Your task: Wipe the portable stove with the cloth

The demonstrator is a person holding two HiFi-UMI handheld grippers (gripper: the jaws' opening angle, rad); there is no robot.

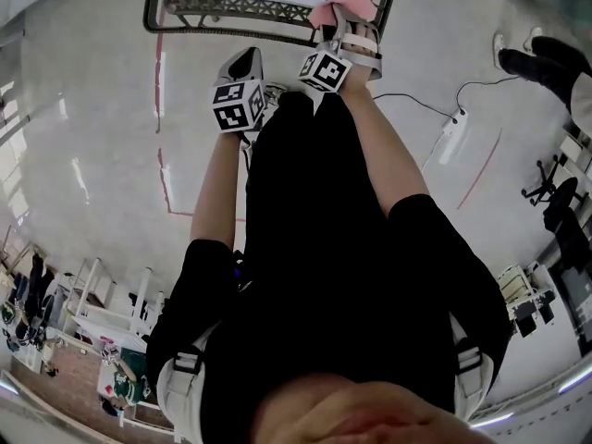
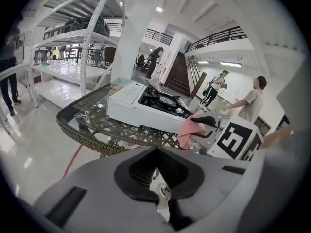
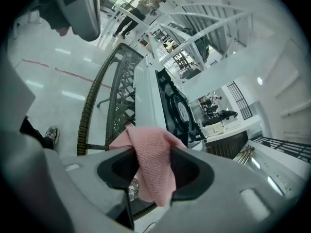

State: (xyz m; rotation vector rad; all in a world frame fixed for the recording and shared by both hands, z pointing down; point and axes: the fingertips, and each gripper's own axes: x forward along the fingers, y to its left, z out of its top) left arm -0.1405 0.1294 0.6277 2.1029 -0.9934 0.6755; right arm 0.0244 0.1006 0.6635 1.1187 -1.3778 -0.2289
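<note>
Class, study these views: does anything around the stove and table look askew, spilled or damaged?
Nothing stands out. The stove sits flat on the wicker table, with no spill visible. The right tool grips the pink cloth; the left tool is shut and empty.

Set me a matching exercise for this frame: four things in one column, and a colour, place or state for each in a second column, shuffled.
1. cloth
2. portable stove
3. left tongs
4. table

A. shut, nothing between them
B. wicker-rimmed
C. pink, clamped in the right tongs
D. white, on the table

Pairs: 1-C; 2-D; 3-A; 4-B
</note>
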